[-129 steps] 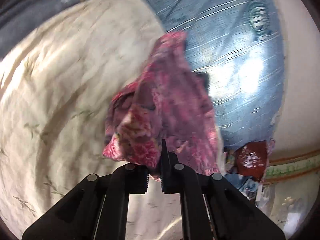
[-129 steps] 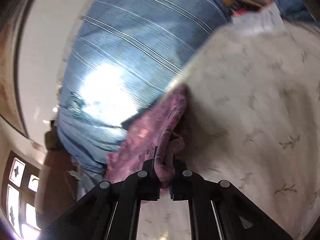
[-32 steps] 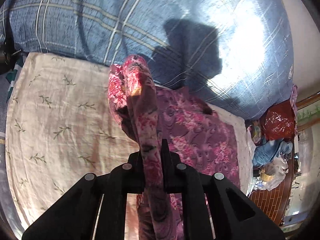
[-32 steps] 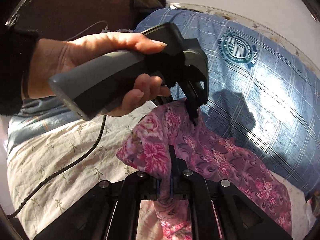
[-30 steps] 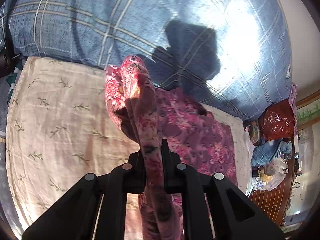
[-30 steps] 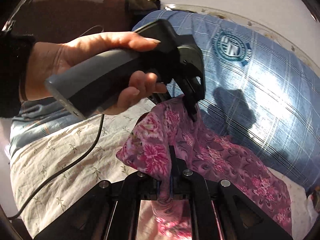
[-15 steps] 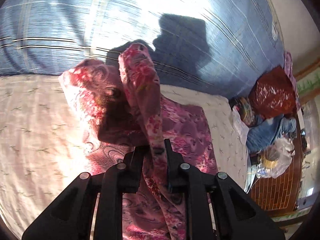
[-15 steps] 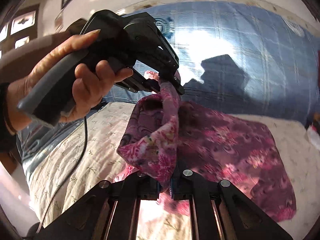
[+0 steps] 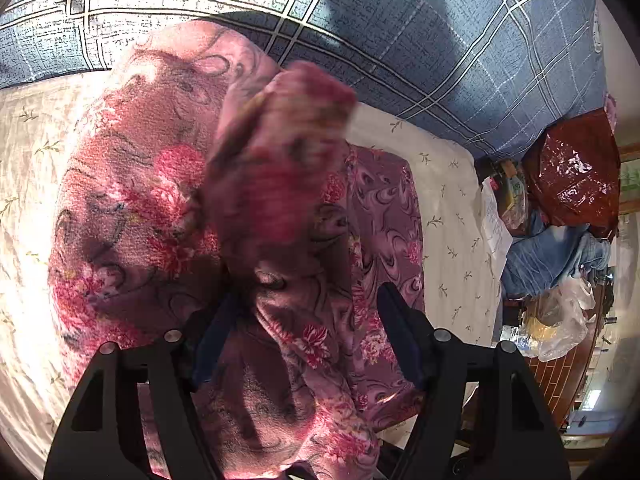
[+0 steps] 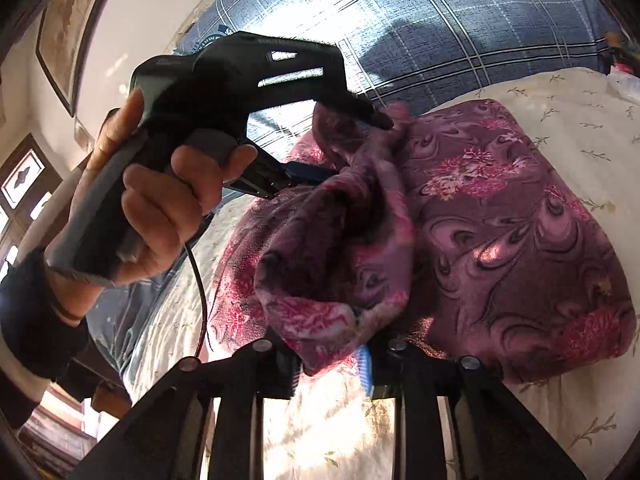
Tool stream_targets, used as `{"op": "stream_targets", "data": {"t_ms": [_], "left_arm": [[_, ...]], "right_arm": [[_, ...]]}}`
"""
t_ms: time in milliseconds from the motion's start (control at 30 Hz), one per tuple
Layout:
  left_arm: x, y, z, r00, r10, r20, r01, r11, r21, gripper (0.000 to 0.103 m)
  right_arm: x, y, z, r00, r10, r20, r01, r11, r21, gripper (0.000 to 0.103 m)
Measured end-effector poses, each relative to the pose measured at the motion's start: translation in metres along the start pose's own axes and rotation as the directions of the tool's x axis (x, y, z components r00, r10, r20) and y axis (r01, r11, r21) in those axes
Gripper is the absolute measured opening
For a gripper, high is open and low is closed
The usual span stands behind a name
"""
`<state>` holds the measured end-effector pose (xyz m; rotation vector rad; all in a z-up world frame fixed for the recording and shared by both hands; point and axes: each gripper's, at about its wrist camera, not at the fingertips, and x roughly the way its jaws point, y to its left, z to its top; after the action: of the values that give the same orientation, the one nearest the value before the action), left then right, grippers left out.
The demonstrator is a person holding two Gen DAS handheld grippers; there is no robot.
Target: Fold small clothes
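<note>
- Left gripper [image 9: 310, 332]: jaws well apart and opening. A fold of the pink floral garment [image 9: 136, 200] lies between the fingers, but the pads do not press on it.
- The same gripper, seen from the right wrist camera [image 10: 360, 148], is held in the person's left hand [image 10: 160, 200]; its upper finger tip touches a raised bunch of the cloth.
- Right gripper [image 10: 332, 364]: jaws parted and opening. A hanging corner of the garment sits in the gap; whether the pads touch it cannot be told.
- The garment lies partly folded over itself on the cream sprigged sheet [image 10: 580, 92], with a blurred bunch lifted above the flat part.
- A blue plaid quilt [image 9: 460, 60] lies just beyond the sheet.
- A red plastic bag [image 9: 572, 168] and blue denim clothing [image 9: 552, 252] sit off the sheet's right edge.
</note>
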<state>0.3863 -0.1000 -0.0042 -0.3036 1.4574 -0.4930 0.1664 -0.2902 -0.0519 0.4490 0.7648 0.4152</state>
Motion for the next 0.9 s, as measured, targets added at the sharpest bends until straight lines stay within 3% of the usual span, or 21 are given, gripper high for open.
{"op": "stream_targets", "data": {"t_ms": [233,400,433,467,500,567,600,633,667,733,800,900], "left_arm": [[0.012,-0.030,-0.011,0.993,0.120,-0.016,-0.118,0.989,0.094,0.077],[0.029,-0.056,-0.017,0.955,0.295,-0.024,-0.288,0.943,0.166,0.076],[0.028,-0.057,-0.020,0.953,0.304,-0.005,-0.300,0.940,0.163,0.060],[0.026,-0.059,-0.022,0.945,0.326,0.023,-0.325,0.932,0.160,0.037],[0.024,-0.060,-0.023,0.944,0.329,0.036,-0.330,0.930,0.164,0.032],[0.012,-0.062,-0.028,0.954,0.293,0.061,-0.299,0.942,0.150,0.017],[0.005,-0.063,-0.030,0.962,0.266,0.069,-0.273,0.951,0.142,0.017],[-0.001,-0.069,-0.031,0.976,0.209,0.066,-0.217,0.965,0.145,0.005],[-0.008,-0.077,-0.033,0.988,0.145,0.055,-0.152,0.977,0.148,0.000],[-0.013,-0.101,-0.036,0.993,0.087,0.078,-0.099,0.980,0.172,0.000],[-0.010,-0.124,-0.039,0.991,0.070,0.111,-0.095,0.967,0.237,0.000],[0.014,-0.131,-0.040,0.997,0.035,0.068,-0.050,0.973,0.226,0.001]], "right_arm": [[0.002,-0.013,0.007,0.998,0.065,0.001,-0.065,0.995,0.076,0.035],[0.003,-0.014,0.006,0.998,0.062,0.017,-0.063,0.996,0.063,0.032],[0.003,-0.014,0.005,0.998,0.062,0.019,-0.063,0.996,0.056,0.028],[0.003,-0.013,0.004,0.998,0.064,0.021,-0.065,0.997,0.047,0.012],[0.002,-0.013,0.004,0.997,0.073,0.021,-0.073,0.996,0.044,0.007],[-0.007,-0.013,0.005,0.995,0.094,0.043,-0.097,0.994,0.055,0.007],[-0.013,-0.014,0.006,0.992,0.108,0.059,-0.112,0.992,0.065,0.006],[-0.020,-0.015,0.008,0.990,0.113,0.083,-0.119,0.990,0.074,0.006],[-0.029,-0.017,0.011,0.987,0.117,0.109,-0.126,0.989,0.083,0.006],[-0.044,-0.024,0.016,0.982,0.114,0.151,-0.130,0.986,0.100,0.006],[-0.056,-0.034,0.017,0.981,0.081,0.175,-0.103,0.987,0.120,0.006],[-0.065,-0.058,0.009,0.982,0.021,0.188,-0.056,0.982,0.182,0.006]]}}
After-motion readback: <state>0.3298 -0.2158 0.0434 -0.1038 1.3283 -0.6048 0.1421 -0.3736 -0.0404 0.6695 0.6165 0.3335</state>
